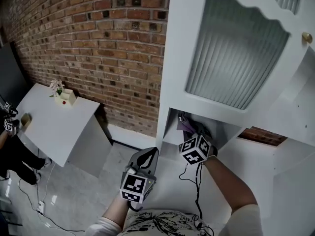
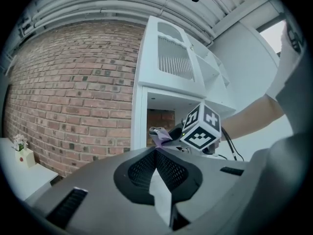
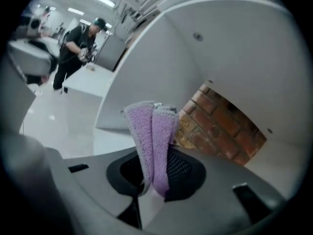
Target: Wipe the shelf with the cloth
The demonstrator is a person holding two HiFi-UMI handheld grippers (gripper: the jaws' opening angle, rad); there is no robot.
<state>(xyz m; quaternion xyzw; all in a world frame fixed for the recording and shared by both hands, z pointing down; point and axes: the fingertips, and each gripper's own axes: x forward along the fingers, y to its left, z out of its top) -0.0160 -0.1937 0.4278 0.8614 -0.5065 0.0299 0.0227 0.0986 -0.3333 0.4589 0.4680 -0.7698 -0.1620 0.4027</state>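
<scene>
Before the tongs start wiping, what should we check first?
1. Cloth pinched tight in the right tongs: ok, folded and sticking up from shut jaws.
2. Right tongs up at the shelf: ok, the cloth pokes into the open compartment.
3. Cloth pressed onto the shelf surface: cannot tell.
4. Left tongs out of the way: ok, shut, empty, held back below the shelf.
5. Nothing blocking the shelf: ok for the part that shows; the rest cannot tell.
</scene>
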